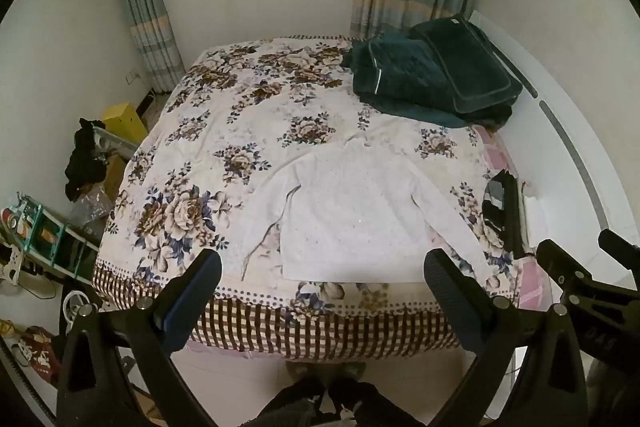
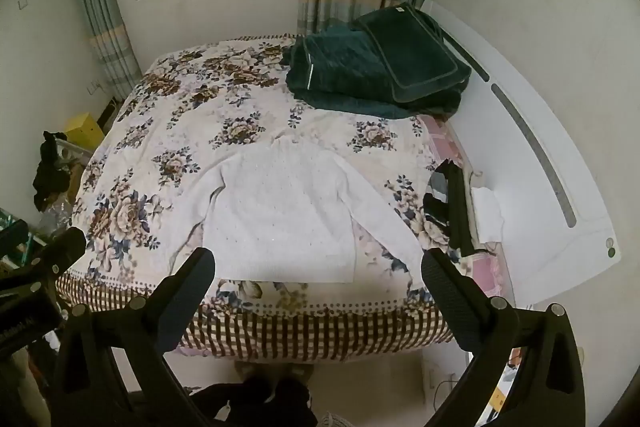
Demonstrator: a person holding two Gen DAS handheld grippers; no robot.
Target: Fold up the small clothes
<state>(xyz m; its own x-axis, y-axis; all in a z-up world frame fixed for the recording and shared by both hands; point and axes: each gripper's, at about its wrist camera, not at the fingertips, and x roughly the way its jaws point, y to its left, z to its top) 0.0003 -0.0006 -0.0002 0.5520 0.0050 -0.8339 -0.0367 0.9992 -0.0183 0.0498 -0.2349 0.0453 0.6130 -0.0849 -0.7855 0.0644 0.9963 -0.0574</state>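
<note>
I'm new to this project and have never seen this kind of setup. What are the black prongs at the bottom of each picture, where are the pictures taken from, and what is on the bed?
The prongs are the two fingers of a hand-held gripper; a person carries one in each hand, with a wide-angle camera on each looking along its fingers. One picture is from the left gripper, the other from the right gripper. Both stand wide open and hold nothing, hovering short of the bed's near edge. On the floral bedspread a white long-sleeved sweater lies spread flat, not yet folded. Dark green folded bedding sits at the far right corner, and a dark striped garment lies at the right edge.
</note>
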